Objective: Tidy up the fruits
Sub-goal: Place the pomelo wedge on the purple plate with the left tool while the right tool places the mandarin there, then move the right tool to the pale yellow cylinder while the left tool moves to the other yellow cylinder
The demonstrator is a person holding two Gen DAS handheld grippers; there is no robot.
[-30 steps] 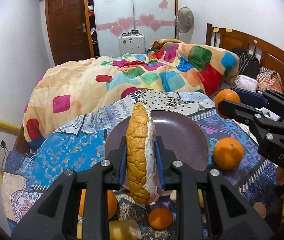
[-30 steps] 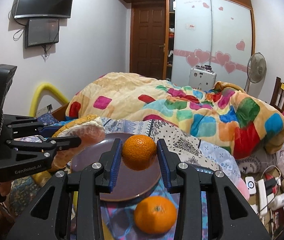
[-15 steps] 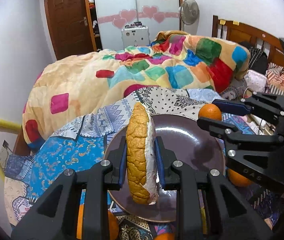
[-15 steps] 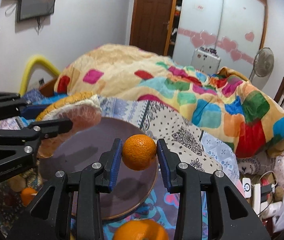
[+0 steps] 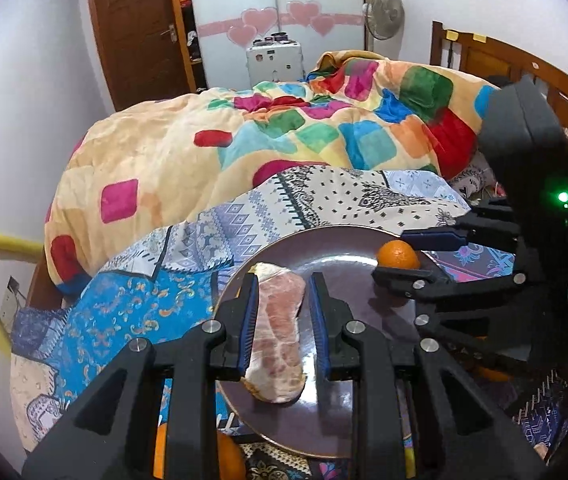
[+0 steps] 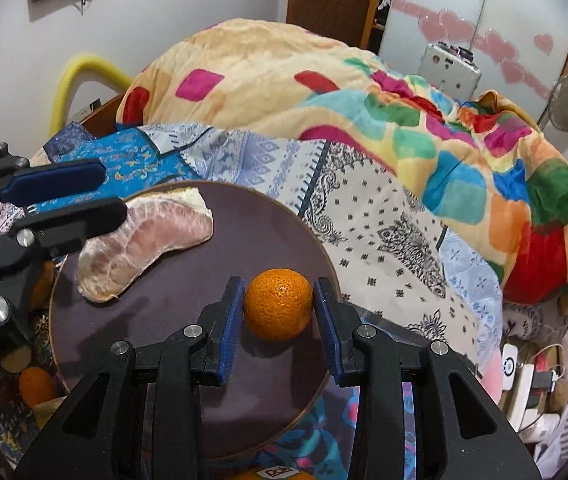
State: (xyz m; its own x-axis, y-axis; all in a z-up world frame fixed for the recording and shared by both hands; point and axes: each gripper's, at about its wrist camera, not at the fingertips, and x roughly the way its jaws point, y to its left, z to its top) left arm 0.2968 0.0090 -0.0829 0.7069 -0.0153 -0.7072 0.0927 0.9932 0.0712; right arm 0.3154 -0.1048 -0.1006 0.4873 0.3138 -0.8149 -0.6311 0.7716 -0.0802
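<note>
plate (image 6: 132, 320) on patterned bedcloth (image 5: 132, 312), both fruits down on it. pomelo wedge (image 5: 278, 336) lies flat on plate's left part, left gripper (image 5: 282, 320) jaws parted, wedge loose between. orange (image 6: 278, 303) on right part, right gripper (image 6: 278, 312) jaws released, small gaps. advice: lift both straight up; orange may roll.
</note>
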